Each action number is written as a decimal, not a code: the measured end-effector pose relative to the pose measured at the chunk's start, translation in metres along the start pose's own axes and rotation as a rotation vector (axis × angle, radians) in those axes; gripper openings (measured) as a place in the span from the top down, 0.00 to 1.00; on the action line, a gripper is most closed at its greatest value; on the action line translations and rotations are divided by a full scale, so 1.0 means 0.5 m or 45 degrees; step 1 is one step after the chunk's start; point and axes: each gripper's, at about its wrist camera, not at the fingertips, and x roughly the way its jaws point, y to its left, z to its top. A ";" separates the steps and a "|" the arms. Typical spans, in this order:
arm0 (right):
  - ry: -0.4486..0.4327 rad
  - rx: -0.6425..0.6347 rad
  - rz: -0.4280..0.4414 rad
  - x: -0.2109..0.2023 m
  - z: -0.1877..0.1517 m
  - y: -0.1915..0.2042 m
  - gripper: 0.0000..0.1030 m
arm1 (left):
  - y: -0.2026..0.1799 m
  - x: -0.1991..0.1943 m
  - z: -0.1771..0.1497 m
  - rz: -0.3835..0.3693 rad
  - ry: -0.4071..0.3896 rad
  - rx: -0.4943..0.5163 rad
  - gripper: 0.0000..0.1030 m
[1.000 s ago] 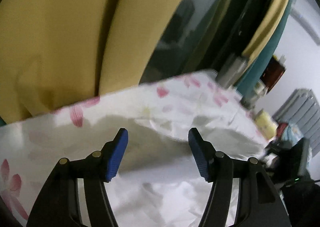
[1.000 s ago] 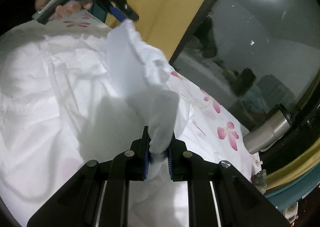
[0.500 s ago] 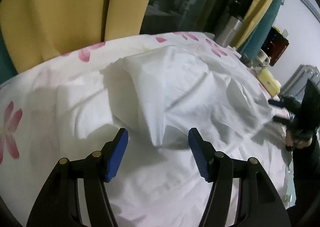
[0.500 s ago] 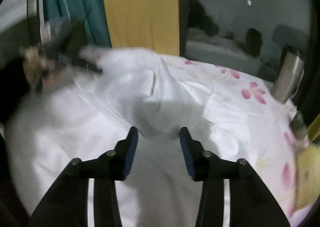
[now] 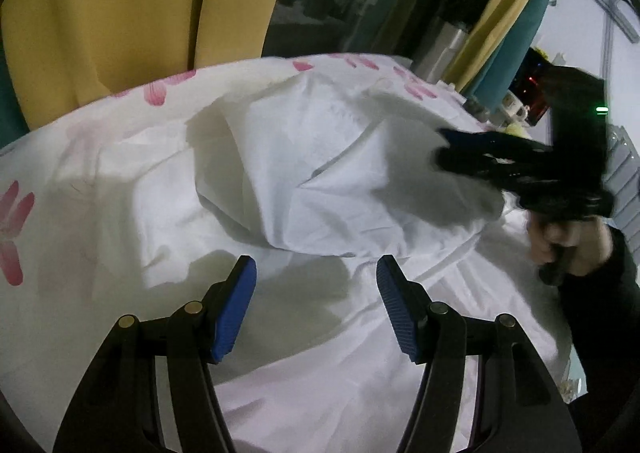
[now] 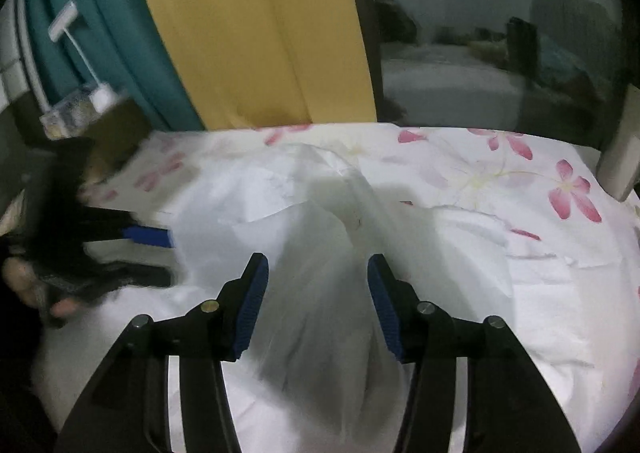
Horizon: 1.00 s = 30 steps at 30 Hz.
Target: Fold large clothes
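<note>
White garment, rumpled and partly folded over itself, lies across a floral bedsheet printed with pink blossoms; this is the left wrist view. At the bottom of the frame the left gripper hangs over the cloth with its blue-padded jaws spread wide and nothing between them; the fabric lies below, not pinched. A raised fold of the garment sits just beyond the fingertips. To the right, blurred, the right gripper reaches in over the garment's far edge, with the person's hand and a dark sleeve behind it. Yellow curtain and a dark window fill the top of the picture.

Seen from the right wrist, the right gripper occupies the bottom centre, its jaws partly apart, having just been opening. A soft ridge of the white garment rises between and beyond the blue pads, but the pads do not press on it. The garment spreads over the middle of the bed, with the floral bedsheet showing beyond it and to the right. At the left edge, blurred, the left gripper points in toward the cloth, one blue pad visible, jaws apart. Behind stand a teal curtain and the yellow curtain.
</note>
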 end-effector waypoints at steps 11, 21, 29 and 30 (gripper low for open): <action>0.175 -0.338 0.237 -0.013 -0.082 0.101 0.98 | 0.009 -0.042 0.026 0.100 -0.101 -0.017 0.37; 0.281 -0.339 0.309 -0.037 -0.155 0.092 0.89 | -0.045 -0.003 0.093 0.143 -0.150 0.057 0.37; 0.022 -0.235 0.179 -0.136 -0.095 0.021 0.46 | -0.146 0.091 0.149 0.117 -0.060 0.224 0.37; 0.000 -0.227 0.104 -0.138 -0.085 0.008 0.46 | -0.156 0.104 0.151 0.131 -0.045 0.250 0.37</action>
